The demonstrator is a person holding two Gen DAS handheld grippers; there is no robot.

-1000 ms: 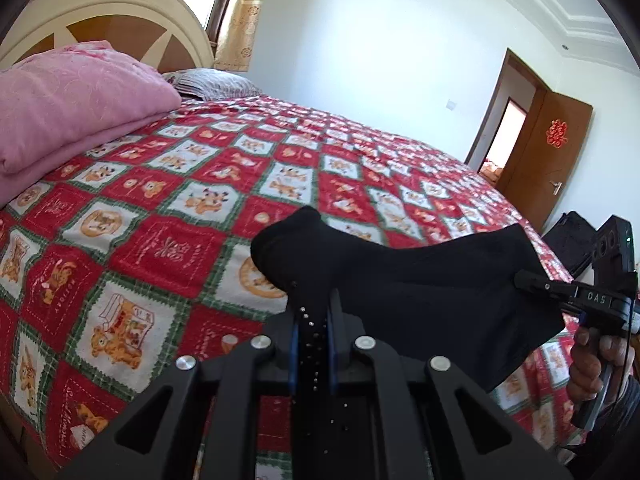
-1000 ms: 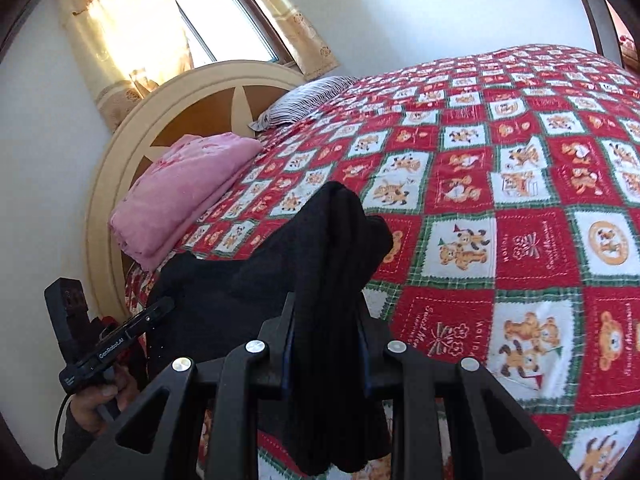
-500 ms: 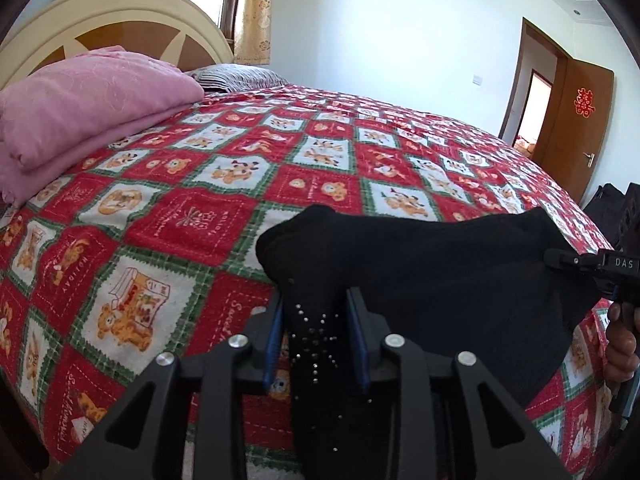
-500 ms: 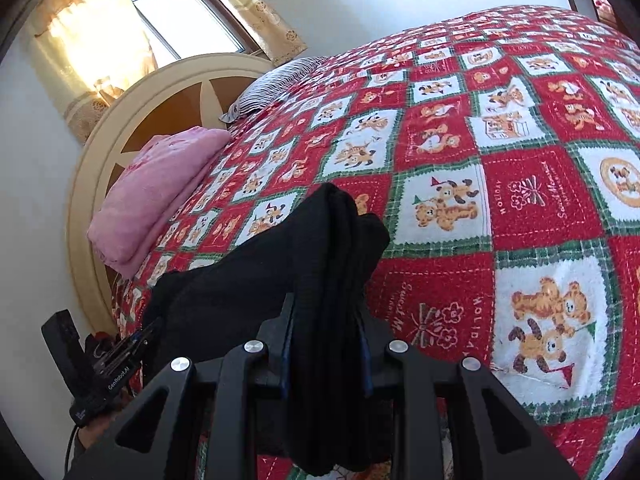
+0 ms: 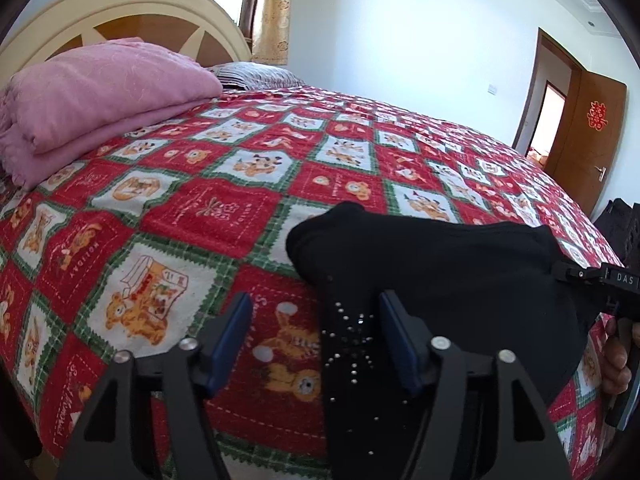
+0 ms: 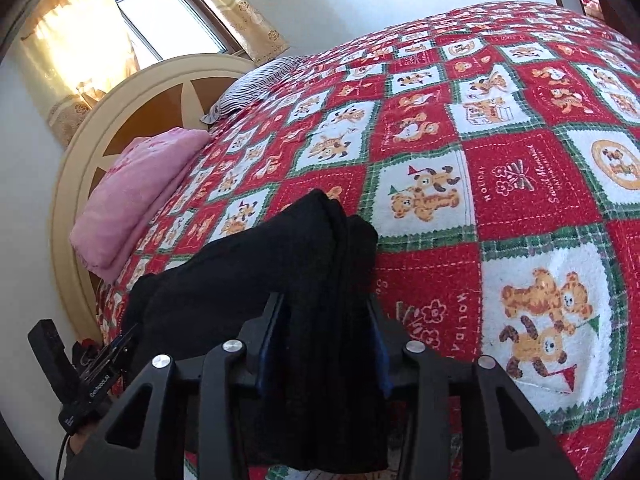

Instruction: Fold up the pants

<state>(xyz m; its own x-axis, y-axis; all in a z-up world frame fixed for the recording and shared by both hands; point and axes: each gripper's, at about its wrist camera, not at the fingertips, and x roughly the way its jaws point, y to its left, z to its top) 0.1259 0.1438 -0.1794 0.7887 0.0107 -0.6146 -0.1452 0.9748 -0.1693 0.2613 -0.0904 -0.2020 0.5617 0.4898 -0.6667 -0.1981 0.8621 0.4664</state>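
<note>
Black pants (image 5: 440, 264) lie folded on the red patchwork bedspread (image 5: 224, 216) near the bed's front edge. My left gripper (image 5: 316, 334) is open; its jaws stand wide apart, and the pants' left end rests against the right finger (image 5: 396, 336) with studded cloth hanging down. My right gripper (image 6: 324, 340) is shut on the pants' right end (image 6: 320, 264), with cloth bunched between its pads and hanging below. Each gripper shows at the other view's edge, the right gripper in the left wrist view (image 5: 600, 280), the left gripper in the right wrist view (image 6: 96, 376).
A folded pink blanket (image 5: 96, 92) and a striped pillow (image 5: 256, 74) lie by the cream headboard (image 5: 120, 4). A brown door (image 5: 588, 128) stands open at the far right. A dark bag (image 5: 620, 220) sits beside the bed.
My left gripper has opened and let go of the pants' left end. Both grippers have come down lower, and the pants now rest on the bedspread. The right gripper stays shut.
</note>
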